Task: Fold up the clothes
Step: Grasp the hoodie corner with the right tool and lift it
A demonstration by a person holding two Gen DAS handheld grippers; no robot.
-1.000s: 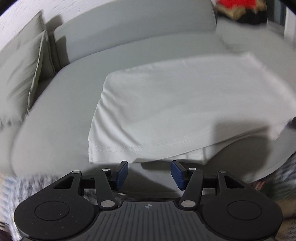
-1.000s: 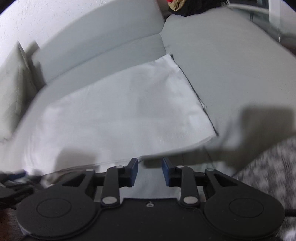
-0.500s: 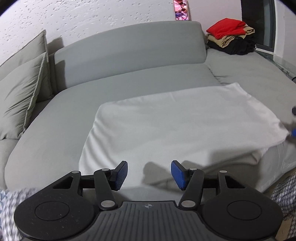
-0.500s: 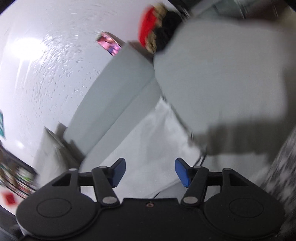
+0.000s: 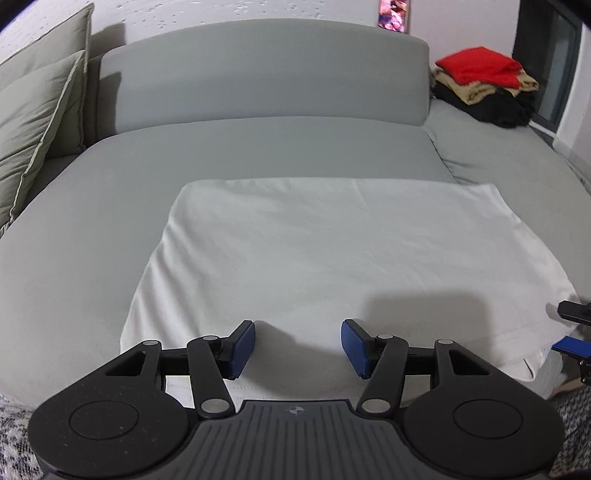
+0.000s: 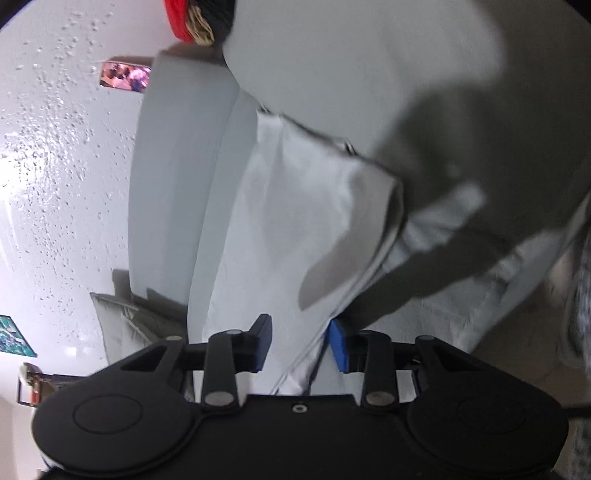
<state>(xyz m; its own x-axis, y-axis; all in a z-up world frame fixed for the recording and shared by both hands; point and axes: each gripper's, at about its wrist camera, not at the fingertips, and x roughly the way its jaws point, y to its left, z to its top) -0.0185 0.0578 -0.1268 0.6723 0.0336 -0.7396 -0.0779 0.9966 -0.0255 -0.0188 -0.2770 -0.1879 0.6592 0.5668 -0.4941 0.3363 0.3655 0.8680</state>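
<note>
A white garment [image 5: 332,251] lies folded flat on the grey sofa seat [image 5: 92,206], its front hem hanging over the seat's front edge. My left gripper [image 5: 298,345] is open and empty, just above the garment's front edge. My right gripper [image 6: 300,344] is open and rolled on its side, with the garment's right edge [image 6: 314,229] between the jaws; its fingertips [image 5: 570,347] show at the garment's front right corner in the left wrist view.
A stack of folded clothes [image 5: 484,85], red on top, sits at the sofa's far right; it also shows in the right wrist view [image 6: 195,18]. Grey cushions [image 5: 33,122] lean at the left. A patterned rug [image 5: 14,443] lies below the sofa front.
Both grippers let the garment's front edge down onto the seat and pulled back. The right gripper opened, rolled onto its side and moved to the garment's right edge.
</note>
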